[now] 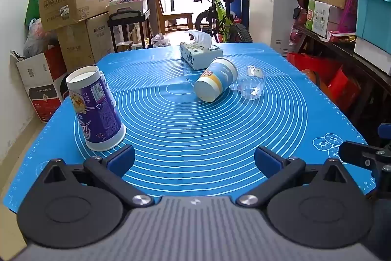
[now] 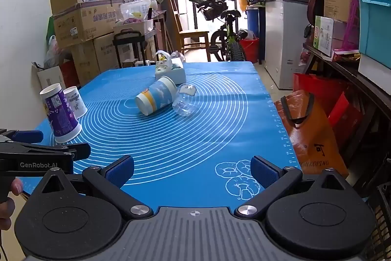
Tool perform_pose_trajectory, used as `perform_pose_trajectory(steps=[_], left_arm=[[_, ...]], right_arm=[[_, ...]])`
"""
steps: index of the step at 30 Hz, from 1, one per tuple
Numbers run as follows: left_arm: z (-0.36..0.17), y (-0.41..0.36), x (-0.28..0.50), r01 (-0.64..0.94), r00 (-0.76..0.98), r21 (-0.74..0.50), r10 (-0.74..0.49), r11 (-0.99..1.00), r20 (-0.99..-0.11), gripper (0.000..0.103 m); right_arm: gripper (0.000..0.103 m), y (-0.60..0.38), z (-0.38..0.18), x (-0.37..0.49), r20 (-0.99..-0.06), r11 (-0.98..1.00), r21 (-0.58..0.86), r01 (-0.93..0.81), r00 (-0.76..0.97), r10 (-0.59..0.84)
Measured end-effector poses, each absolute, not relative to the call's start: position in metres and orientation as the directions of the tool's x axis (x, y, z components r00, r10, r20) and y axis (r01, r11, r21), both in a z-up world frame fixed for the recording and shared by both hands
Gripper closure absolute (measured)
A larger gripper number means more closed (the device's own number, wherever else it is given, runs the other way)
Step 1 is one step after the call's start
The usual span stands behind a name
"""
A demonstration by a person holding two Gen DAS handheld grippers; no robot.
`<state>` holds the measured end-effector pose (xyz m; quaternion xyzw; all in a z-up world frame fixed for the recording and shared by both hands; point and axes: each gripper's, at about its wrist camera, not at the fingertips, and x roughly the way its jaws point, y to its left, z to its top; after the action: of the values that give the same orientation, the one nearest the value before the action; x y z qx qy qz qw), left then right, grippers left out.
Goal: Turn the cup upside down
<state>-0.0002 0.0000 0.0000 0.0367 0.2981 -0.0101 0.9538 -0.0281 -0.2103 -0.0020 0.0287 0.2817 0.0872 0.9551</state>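
A purple paper cup (image 1: 96, 109) stands upside down at the mat's left, with a second upside-down white cup (image 2: 75, 102) behind it. A blue-and-yellow paper cup (image 1: 216, 82) lies on its side mid-mat, base toward me. A clear plastic cup (image 1: 251, 86) lies on its side touching its right. My left gripper (image 1: 194, 159) is open and empty, just right of the purple cup. My right gripper (image 2: 193, 169) is open and empty over the mat's near right part. The left gripper also shows at the left edge of the right wrist view (image 2: 36, 153).
A blue silicone mat (image 1: 195, 138) covers the table. A tissue box (image 1: 200, 53) sits at the far middle. Cardboard boxes (image 1: 73, 4) stack beyond the left edge. A bicycle (image 1: 220, 14) and a white cabinet stand behind. An orange bag (image 2: 310, 136) sits off the right edge.
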Motion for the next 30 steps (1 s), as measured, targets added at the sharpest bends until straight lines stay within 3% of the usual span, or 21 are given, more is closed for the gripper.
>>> perform_pose_trajectory(steps=[30], left_arm=[[-0.0001, -0.0001, 0.0000, 0.042, 0.822, 0.066, 0.004, 0.997, -0.570, 0.000]], right_arm=[[0.002, -0.2084, -0.0016, -0.0270, -0.538, 0.984, 0.097, -0.151, 0.824, 0.179]])
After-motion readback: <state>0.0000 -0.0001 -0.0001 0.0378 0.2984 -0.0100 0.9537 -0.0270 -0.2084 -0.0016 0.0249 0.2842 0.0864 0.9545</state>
